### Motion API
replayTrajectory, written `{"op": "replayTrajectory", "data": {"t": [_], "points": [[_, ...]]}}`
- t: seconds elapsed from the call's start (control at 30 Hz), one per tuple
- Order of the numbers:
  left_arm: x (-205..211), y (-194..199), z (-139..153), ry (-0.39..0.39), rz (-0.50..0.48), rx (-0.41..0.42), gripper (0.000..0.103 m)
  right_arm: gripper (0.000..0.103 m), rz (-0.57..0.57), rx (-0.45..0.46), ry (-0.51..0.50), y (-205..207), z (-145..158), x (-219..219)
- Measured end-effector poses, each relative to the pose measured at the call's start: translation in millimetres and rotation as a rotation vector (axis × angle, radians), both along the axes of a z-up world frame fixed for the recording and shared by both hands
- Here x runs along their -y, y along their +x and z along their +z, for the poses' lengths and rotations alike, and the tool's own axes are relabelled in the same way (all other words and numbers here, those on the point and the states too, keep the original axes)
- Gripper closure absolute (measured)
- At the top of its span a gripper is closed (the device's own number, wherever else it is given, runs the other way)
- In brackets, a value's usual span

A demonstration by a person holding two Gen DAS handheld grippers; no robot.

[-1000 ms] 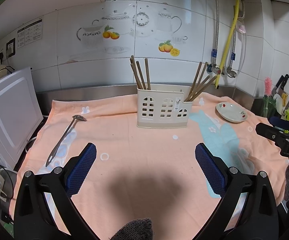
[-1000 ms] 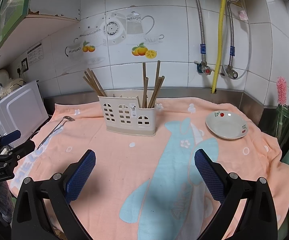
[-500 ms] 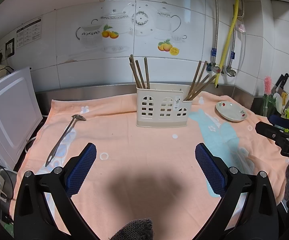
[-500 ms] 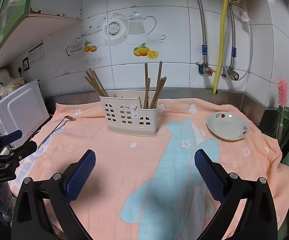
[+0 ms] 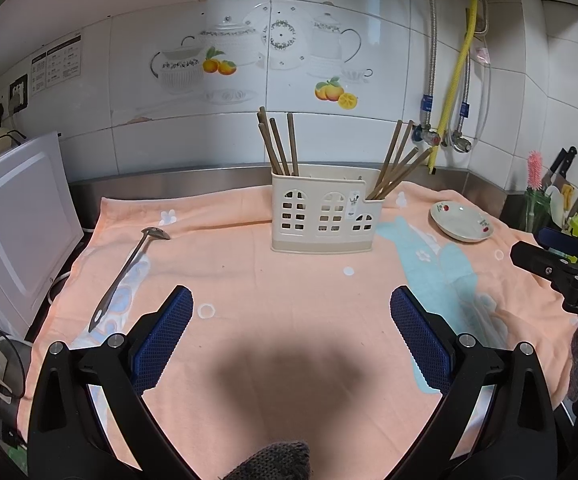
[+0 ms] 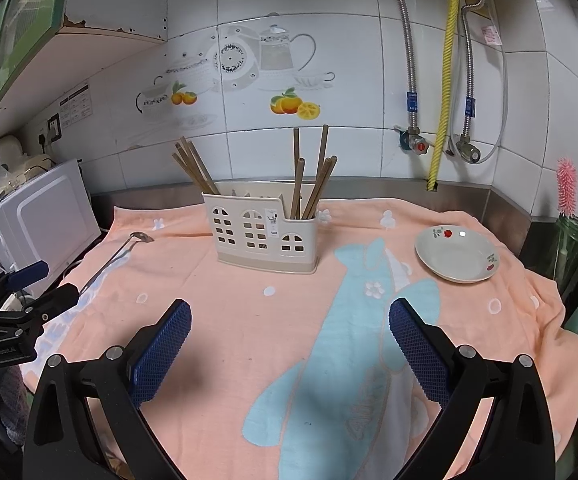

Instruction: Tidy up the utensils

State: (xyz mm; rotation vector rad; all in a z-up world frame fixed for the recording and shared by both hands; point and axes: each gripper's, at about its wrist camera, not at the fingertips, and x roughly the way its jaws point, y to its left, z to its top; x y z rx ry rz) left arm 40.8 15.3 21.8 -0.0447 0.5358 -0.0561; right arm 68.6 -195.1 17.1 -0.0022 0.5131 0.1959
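Both hand-held grippers empty, fingers apart, ladle waiting.
I'd bring my left hand-held gripper (image 5: 291, 322) over the ladle (image 5: 129, 270) near the tabletop's left edge, pinch mid-handle, then lift toward the caddy (image 5: 325, 216); my right hand-held gripper (image 6: 289, 334) idles.

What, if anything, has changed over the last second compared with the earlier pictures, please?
Almost nothing: only a slight camera drift. Both tongs, left and right, stay open and empty; the spoon, the holder and the dish have not moved.

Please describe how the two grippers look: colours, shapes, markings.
Both grippers, left gripper and right gripper, have black angular frames with silver bolts and blue dimpled pads. White lettering marks each body. Something dark and knitted, perhaps a glove, shows below the left one.
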Motion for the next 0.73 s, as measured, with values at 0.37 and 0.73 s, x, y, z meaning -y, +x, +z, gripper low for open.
{"op": "replayTrajectory", "data": {"t": [0.37, 0.73], "points": [[0.9, -1.7, -0.4, -0.001, -0.007, 0.004, 0.005, 0.007, 0.000, -0.001, 0.002, -0.5, -0.6, -0.1], [-1.8, -1.9, -0.8, 0.006, 0.005, -0.007, 0.005, 0.007, 0.004, 0.000, 0.006, -2.6, -1.9, 0.2]]}}
